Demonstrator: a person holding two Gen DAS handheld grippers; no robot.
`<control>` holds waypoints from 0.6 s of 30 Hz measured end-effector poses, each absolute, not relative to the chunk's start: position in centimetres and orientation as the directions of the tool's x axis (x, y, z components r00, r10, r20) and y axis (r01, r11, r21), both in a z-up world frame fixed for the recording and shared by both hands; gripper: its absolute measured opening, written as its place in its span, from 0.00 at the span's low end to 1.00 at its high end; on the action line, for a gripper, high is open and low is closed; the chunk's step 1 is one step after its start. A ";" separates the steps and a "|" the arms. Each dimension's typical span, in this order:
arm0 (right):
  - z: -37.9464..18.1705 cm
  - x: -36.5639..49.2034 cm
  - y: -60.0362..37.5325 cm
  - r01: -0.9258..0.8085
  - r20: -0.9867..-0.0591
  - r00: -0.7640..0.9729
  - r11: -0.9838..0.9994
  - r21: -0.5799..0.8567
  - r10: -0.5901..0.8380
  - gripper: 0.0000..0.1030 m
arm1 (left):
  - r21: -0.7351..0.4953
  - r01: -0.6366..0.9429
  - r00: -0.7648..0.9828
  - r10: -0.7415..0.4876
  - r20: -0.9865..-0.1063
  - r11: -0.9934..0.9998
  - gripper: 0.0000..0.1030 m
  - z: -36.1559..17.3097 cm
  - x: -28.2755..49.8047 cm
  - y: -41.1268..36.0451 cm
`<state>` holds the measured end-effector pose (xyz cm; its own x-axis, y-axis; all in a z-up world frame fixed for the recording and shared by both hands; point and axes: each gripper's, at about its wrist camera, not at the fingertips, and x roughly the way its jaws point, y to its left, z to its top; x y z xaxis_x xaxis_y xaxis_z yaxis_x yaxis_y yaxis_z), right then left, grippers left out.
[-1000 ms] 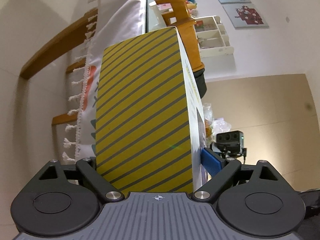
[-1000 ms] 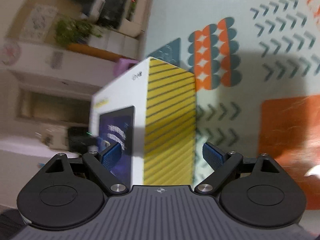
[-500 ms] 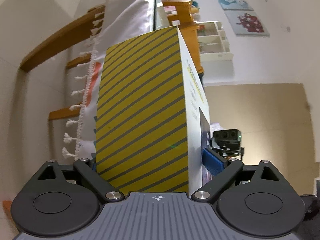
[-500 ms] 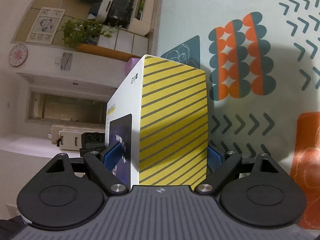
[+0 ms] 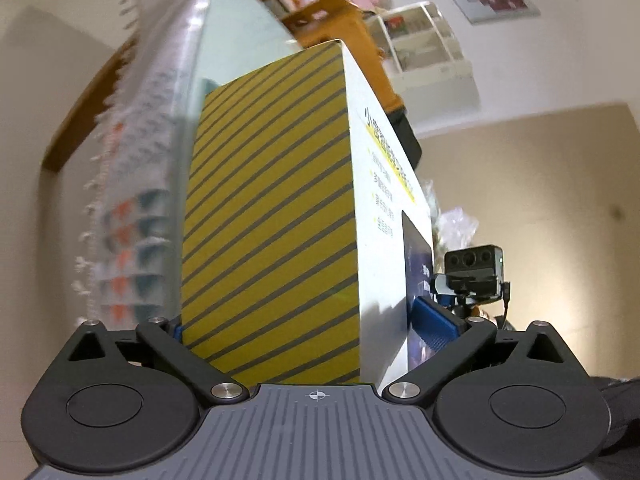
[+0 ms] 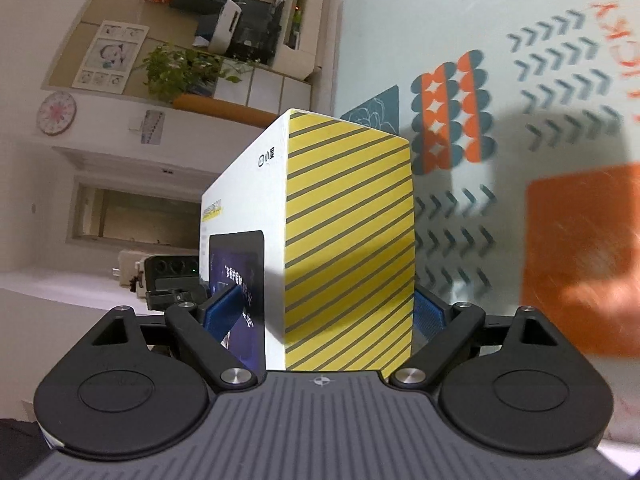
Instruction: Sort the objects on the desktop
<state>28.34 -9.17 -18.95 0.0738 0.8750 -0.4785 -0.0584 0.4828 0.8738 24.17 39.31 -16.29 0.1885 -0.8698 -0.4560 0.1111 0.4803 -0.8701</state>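
Note:
A white box with yellow and grey striped sides (image 5: 272,232) fills the left wrist view. My left gripper (image 5: 304,320) is shut on it, with a blue pad (image 5: 434,320) against its white printed face. The same box (image 6: 348,232) fills the right wrist view. My right gripper (image 6: 324,312) is shut on its opposite end, one blue pad (image 6: 222,308) on the white face with the dark picture. Each gripper's camera shows in the other's view, beyond the box. The box is held above a patterned tablecloth (image 6: 520,120).
The tablecloth (image 5: 136,184) has a fringed edge at the left, and an orange patch (image 6: 580,264) on it shows at the right. A wooden chair (image 5: 332,12), a white shelf (image 5: 424,52), a plant (image 6: 180,68) and cabinets stand in the background.
My right gripper has closed on the box, which it earlier only straddled. Both views have swung, so the box has turned and shifted with both grippers on it.

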 end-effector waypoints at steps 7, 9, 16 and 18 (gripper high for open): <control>-15.8 26.3 -14.0 -0.083 -0.445 0.136 0.458 0.885 0.885 1.00 | -0.856 0.149 0.189 -0.864 -0.466 0.494 1.00 -12.6 23.3 35.5; -15.0 26.3 -14.4 -0.090 -0.441 0.164 0.459 0.884 0.882 1.00 | -0.853 0.150 0.195 -0.860 -0.471 0.500 1.00 -11.6 23.4 34.8; -12.6 23.2 -18.6 -0.063 -0.431 0.231 0.455 0.888 0.872 1.00 | -0.851 0.183 0.137 -0.869 -0.475 0.493 1.00 -9.5 21.7 29.0; -12.3 21.0 -20.9 -0.041 -0.441 0.257 0.465 0.884 0.860 1.00 | -0.858 0.187 0.107 -0.878 -0.466 0.478 1.00 -10.0 20.7 26.6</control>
<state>20.99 -20.95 -12.27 0.2571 0.8601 -0.4405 -0.0415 0.4653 0.8842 20.67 26.64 -9.98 0.1067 -0.8783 -0.4661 0.1869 0.4781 -0.8582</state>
